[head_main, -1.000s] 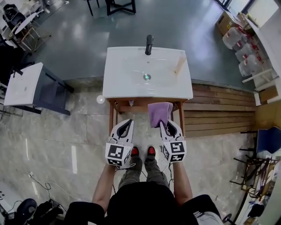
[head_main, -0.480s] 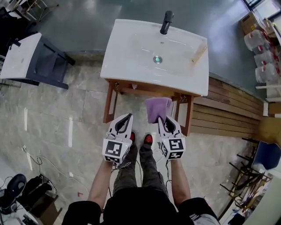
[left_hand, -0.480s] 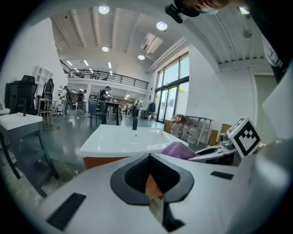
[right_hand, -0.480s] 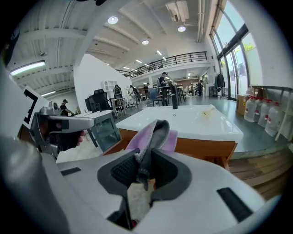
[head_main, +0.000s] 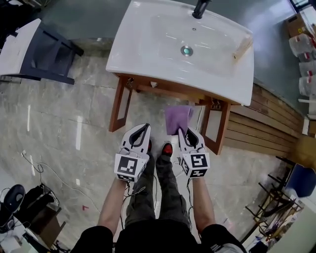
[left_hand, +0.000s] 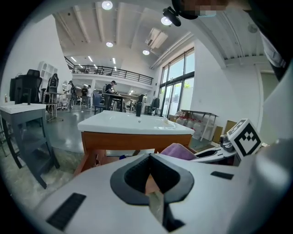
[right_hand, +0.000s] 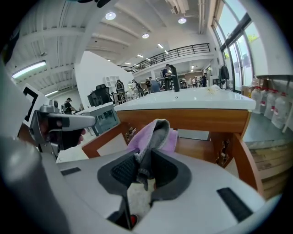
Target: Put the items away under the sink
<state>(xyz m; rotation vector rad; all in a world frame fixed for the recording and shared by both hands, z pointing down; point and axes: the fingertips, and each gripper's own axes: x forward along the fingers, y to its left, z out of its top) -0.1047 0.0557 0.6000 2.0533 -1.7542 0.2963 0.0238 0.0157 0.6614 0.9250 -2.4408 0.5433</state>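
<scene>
A purple cloth (head_main: 178, 118) (right_hand: 154, 137) hangs folded from my right gripper (head_main: 187, 136) (right_hand: 144, 167), whose jaws are shut on its edge. It sits just in front of the open wooden cabinet (head_main: 170, 95) (right_hand: 201, 121) under the white sink (head_main: 148, 39) (right_hand: 187, 101). My left gripper (head_main: 140, 136) (left_hand: 149, 176) is shut with nothing in it, level with the right one and to its left. In the left gripper view the cloth (left_hand: 178, 151) and the right gripper (left_hand: 229, 148) show at the right.
Both cabinet doors (head_main: 120, 105) (head_main: 215, 127) stand swung open. A black tap (head_main: 200, 9) and a wooden brush (head_main: 243, 47) are on the sink. A grey side table (head_main: 34, 49) stands at the left, water jugs (head_main: 302, 54) and wooden planks (head_main: 261, 126) at the right.
The camera and both grippers have sunk lower and closer to the cabinet. The sink has slid toward the top of the head view. The cloth stays in the right gripper.
</scene>
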